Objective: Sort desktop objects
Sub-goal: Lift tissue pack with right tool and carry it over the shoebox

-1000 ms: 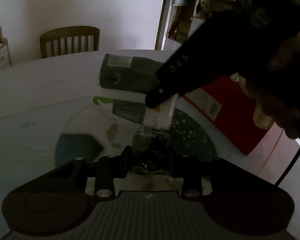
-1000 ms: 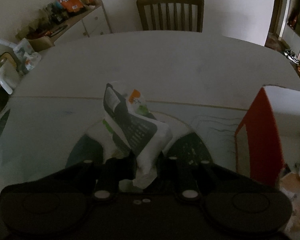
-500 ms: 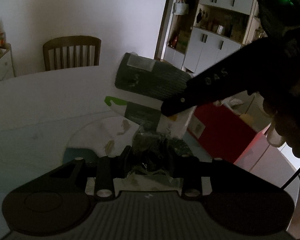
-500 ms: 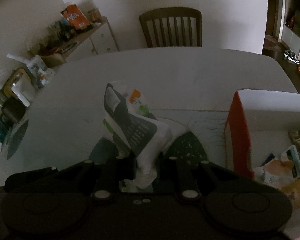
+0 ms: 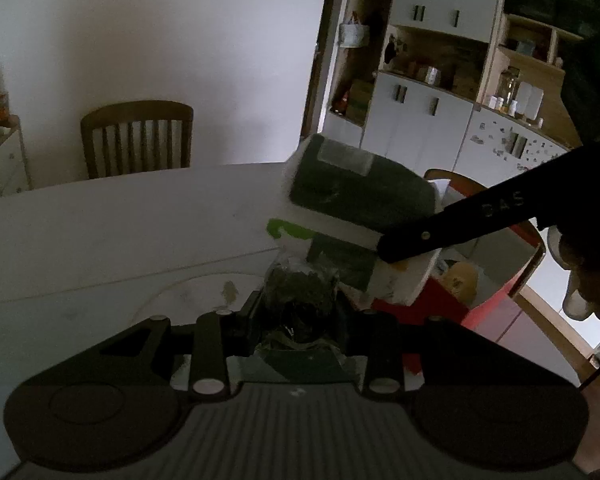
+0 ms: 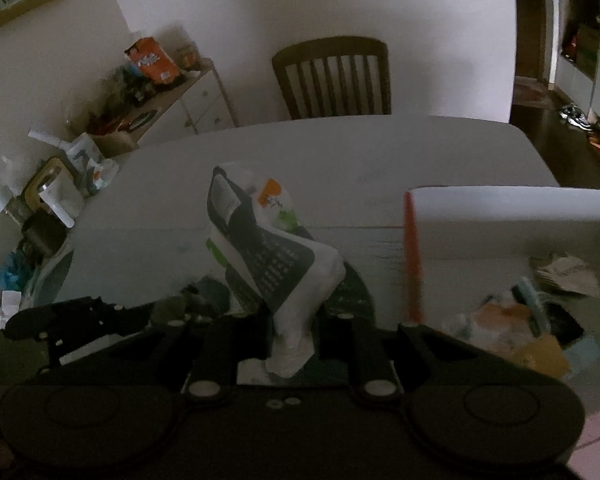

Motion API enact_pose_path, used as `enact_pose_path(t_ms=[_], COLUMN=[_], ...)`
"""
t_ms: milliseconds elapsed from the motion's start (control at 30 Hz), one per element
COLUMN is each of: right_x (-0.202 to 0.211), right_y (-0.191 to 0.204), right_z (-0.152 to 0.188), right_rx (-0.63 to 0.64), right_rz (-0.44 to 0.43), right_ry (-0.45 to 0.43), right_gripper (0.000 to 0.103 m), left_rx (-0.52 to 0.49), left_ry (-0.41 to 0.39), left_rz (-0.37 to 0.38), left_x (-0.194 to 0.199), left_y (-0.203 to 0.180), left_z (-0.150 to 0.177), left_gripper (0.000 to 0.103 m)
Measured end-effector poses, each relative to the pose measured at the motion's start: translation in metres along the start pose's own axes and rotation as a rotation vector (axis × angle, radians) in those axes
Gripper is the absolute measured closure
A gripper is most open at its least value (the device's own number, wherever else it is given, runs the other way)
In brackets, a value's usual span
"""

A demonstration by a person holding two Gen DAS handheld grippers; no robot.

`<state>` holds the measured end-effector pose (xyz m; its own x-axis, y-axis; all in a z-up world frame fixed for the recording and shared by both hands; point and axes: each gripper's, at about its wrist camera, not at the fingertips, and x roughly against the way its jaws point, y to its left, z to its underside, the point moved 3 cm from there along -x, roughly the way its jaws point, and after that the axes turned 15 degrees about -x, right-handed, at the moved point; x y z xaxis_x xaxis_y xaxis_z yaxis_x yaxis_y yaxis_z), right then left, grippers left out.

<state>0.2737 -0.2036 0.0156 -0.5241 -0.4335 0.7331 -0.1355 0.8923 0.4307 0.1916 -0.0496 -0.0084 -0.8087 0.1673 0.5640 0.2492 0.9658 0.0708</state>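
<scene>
Packet of white and dark green hangs clamped in the right gripper, left of the red box. Beside it, the left gripper pinches a crumpled dark wrapper above the worktop.

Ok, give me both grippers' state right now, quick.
Left gripper: closed on a small clear bag of dark stuff.
Right gripper: closed on the white and dark green packet, lifted off the table.

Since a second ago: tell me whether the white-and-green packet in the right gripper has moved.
Yes. In the right wrist view the packet now sits nearer the red box, whose inside now shows; it has been carried up and toward it.
</scene>
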Motion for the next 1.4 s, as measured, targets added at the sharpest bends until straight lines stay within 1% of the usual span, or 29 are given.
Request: enact_pose_path(t_ms=[233,567,833,1067,1267,1400], right_x=[0.025,0.048,0.066,0.075,0.074,0.069], right_y=[-0.027,-0.075,-0.129,-0.171,-0.191,-0.200], right_z=[-0.004,-0.010,-0.019,-0.020,-0.020,-0.021], right_rx=[-0.029,-0.071,-0.114,-0.155,-0.168,-0.174], right_rz=[0.007,0.027,0.073,0.117,0.143,0.159], right_ry=[-0.042,-0.084,-0.122,-0.129,-0.133,-0.132], right_gripper=[0.086,0.086,0.086,0.086,0.086,0.086], left_rx=[-0.030,-0.080,-0.114,-0.151,-0.183,-0.213], left_ry=[-0.016,-0.033,-0.018,0.002,0.036,0.057], left_rz=[0.024,0.060,0.088,0.105,0.107,0.092], left_x=[-0.012,-0.032,-0.056,-0.078,-0.102,-0.121], left_y=[-0.021,-0.062,-0.093,-0.114,-0.122,-0.126], left_z=[-0.024,-0.056,-0.074,-0.086,-0.094,-0.097], left_gripper=[0.068,0.068,0.068,0.068,0.068,0.068])
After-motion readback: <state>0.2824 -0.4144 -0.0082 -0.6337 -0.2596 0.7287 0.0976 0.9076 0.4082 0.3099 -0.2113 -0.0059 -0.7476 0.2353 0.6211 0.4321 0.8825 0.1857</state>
